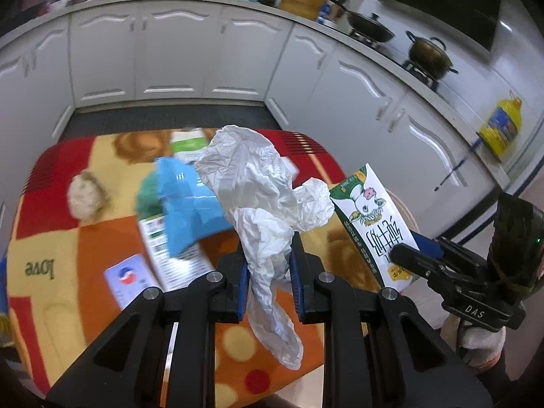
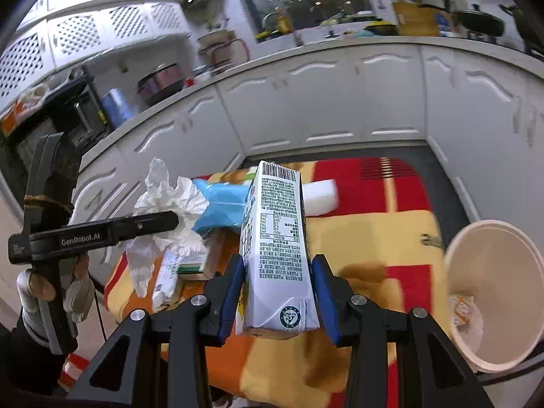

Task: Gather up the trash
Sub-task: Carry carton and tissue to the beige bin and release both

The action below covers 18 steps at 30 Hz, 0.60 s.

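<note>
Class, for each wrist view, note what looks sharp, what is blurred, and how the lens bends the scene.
Left wrist: crumpled tissue sharp, blue pack smeared, cabinets bowed. Right wrist: milk carton print crisp, tablecloth streaked, countertop curved, dark corners.

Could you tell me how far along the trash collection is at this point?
Done: a little scrap already lies at the bottom of the bin. In hand: the left gripper pinches a crumpled white tissue, and the right gripper holds a milk carton, both lifted off the table. Left: a blue pack, some boxes and a paper ball remain on the tablecloth.
</note>
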Motion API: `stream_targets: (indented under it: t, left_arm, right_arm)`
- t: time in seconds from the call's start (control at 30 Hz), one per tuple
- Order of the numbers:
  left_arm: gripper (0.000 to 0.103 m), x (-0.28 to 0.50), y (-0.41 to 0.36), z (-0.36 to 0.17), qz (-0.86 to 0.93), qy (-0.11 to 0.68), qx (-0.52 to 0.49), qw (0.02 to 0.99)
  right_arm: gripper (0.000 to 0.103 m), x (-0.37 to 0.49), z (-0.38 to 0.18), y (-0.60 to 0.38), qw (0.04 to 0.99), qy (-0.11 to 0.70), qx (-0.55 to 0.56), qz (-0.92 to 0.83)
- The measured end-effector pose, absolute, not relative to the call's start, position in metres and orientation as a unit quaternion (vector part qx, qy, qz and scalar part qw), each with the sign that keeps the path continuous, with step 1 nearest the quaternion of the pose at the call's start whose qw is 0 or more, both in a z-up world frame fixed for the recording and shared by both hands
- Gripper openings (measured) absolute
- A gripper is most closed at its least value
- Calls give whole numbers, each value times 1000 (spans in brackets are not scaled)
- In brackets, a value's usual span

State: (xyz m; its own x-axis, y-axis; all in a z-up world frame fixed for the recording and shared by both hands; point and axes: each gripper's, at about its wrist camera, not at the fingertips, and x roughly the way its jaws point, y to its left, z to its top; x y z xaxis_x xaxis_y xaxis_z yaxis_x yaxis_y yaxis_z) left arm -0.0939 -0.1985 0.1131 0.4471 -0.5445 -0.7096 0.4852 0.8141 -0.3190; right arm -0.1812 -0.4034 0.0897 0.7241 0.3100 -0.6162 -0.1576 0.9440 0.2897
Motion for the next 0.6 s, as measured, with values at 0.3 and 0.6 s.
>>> stream_targets:
  t: [0.3,0.6]
  left_arm:
    - [18,-95,-260,123,-329,422,2,845]
    - [18,-99,-322,123,-359,415,32,835]
  right_arm:
    - [40,-203,101,-446,935,328,115,72]
    - [40,-221,103,-489,940,318,125,12]
